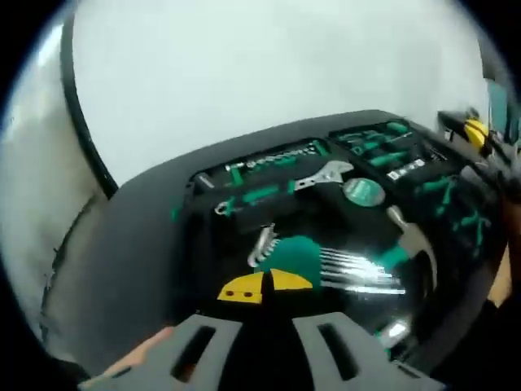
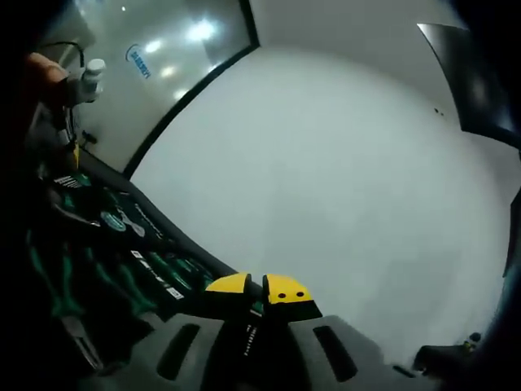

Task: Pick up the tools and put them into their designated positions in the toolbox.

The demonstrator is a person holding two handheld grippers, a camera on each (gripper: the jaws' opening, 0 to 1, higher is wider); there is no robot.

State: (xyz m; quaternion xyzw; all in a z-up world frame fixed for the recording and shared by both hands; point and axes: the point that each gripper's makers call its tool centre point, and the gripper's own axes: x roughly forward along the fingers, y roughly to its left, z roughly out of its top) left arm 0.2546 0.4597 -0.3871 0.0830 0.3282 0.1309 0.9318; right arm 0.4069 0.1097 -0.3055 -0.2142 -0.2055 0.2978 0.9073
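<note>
Black and open, the toolbox (image 1: 163,236) lay on the white surface (image 1: 244,73) in the left gripper view, its slots holding an adjustable wrench (image 1: 326,174), a round tape measure (image 1: 363,192), a hammer (image 1: 415,240) and green-handled screwdrivers (image 1: 370,142). The left gripper (image 1: 265,287) had its yellow-tipped jaws closed together just in front of a green-holdered hex key set (image 1: 326,262); whether they touched it I could not tell.

In the right gripper view, the right gripper (image 2: 259,292) hovered at the toolbox (image 2: 98,269) edge, jaws nearly closed, gripping nothing, with bare white surface (image 2: 342,187) beyond.
</note>
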